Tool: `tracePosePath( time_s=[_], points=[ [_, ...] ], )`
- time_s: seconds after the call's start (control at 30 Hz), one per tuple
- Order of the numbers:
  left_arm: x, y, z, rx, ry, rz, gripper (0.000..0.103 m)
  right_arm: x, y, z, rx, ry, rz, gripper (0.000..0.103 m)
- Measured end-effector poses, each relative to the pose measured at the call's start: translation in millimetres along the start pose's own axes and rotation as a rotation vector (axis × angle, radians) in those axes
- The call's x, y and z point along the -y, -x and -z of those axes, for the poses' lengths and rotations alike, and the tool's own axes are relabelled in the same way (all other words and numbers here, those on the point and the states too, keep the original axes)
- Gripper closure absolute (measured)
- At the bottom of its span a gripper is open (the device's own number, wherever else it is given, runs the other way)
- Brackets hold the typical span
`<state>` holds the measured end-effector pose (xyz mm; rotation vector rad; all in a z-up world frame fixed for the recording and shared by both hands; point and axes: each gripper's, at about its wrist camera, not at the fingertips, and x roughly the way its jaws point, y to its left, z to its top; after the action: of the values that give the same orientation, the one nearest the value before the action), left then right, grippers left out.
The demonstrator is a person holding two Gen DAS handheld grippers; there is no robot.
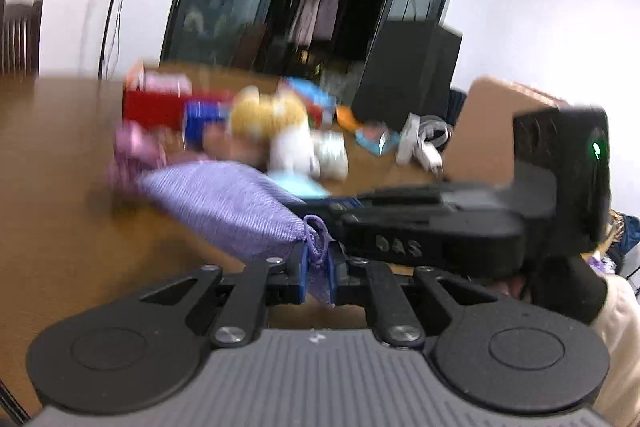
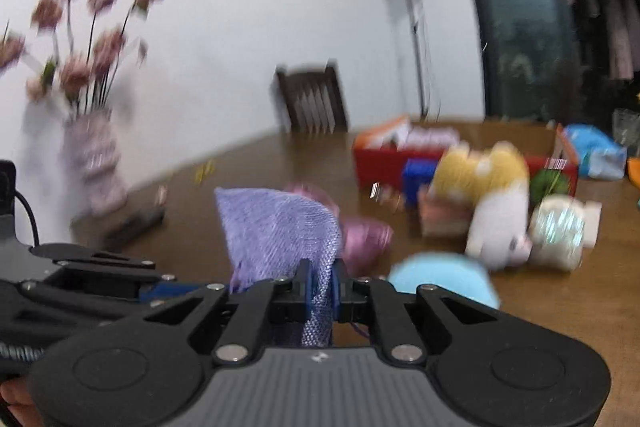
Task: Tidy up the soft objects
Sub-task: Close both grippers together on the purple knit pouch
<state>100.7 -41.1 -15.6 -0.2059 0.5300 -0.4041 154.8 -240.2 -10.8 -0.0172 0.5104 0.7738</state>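
A purple mesh drawstring pouch [image 1: 224, 205] is held over the brown table [image 1: 52, 163] by both grippers. My left gripper [image 1: 319, 273] is shut on the pouch's mouth, where its cord is knotted. My right gripper [image 2: 320, 289] is shut on another part of the pouch [image 2: 276, 231], which stands up above its blue pads. The right gripper's black body [image 1: 440, 231] lies close on the right in the left wrist view. Beyond the pouch lie a yellow and white plush toy [image 2: 486, 195], a pink soft thing [image 2: 366, 237], a light blue round thing [image 2: 444, 277] and a shiny silver bundle [image 2: 560, 233].
A red box [image 1: 156, 103] and a blue box [image 1: 200, 125] stand behind the toys. A cardboard box [image 1: 492, 123] is at the right, white cloth [image 1: 420, 139] beside it. A vase of pink flowers [image 2: 92, 163] stands at the table's left end, a dark chair [image 2: 312, 103] behind.
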Motion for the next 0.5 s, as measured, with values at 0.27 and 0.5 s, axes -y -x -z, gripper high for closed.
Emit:
tracePosePath(
  time_s=[0.27, 0.5],
  points=[
    [-7.5, 25.0, -1.5, 0.06, -0.027, 0.081, 0.047, 8.6, 7.4, 20.3, 0.0, -0.03, 0.18, 0.068],
    [-61.2, -5.0, -19.1, 0.046, 0.085, -0.115, 0.047, 5.4, 33.5, 45.4, 0.063, -0.153, 0.185, 0.057]
  ],
)
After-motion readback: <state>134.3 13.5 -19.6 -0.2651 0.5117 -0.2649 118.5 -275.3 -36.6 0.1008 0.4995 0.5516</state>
